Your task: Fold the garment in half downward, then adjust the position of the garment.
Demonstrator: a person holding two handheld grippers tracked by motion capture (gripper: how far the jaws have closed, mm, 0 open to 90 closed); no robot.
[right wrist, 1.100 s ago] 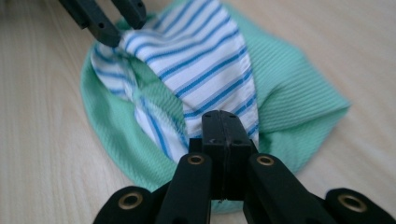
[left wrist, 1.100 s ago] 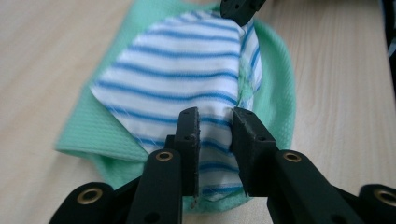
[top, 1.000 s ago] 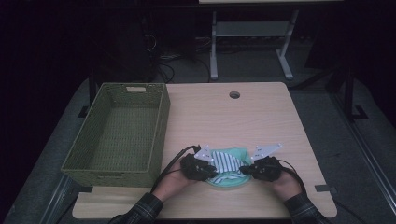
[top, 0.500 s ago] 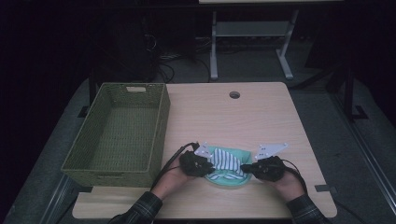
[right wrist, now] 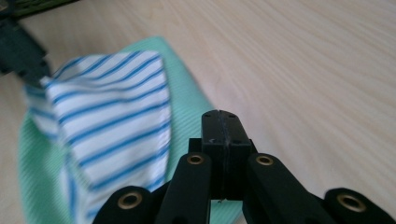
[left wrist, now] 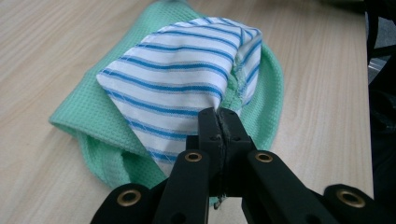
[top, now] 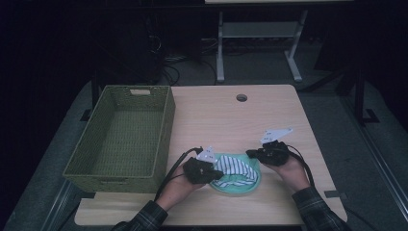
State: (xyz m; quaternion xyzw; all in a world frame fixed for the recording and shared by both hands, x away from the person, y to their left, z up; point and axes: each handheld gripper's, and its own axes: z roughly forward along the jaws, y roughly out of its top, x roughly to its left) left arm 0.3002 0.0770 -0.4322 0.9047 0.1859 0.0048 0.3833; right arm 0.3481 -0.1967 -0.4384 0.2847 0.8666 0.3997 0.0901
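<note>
**Left gripper holds striped cloth, right gripper closed beside it**

In the high view, a green cloth (top: 236,185) lies on the wooden table (top: 231,120) at the lower middle of the frame, with a blue-and-white striped cloth (top: 233,168) lying folded on top of it. The left gripper (top: 211,169) sits at the left edge of the cloths, held by a hand that comes in from the bottom of the frame. The right gripper (top: 251,154) rests just to the right of the cloths, near their upper right edge, held by the other hand.

In the left gripper view, the jaws are pressed together on the near edge of the striped cloth (left wrist: 182,88), at the lower middle of the frame. The striped cloth rises from the jaws toward the top of the frame, and the green cloth (left wrist: 88,126) spreads out around and under it.

In the right gripper view, the jaws are closed against each other with nothing visible between them. The striped cloth (right wrist: 112,121) lies to the left of the jaws, apart from them, and the green cloth (right wrist: 187,112) shows just beyond the tips.

A woven green basket (top: 125,134) stands on the table at the left of the high view, well apart from the cloths.
</note>
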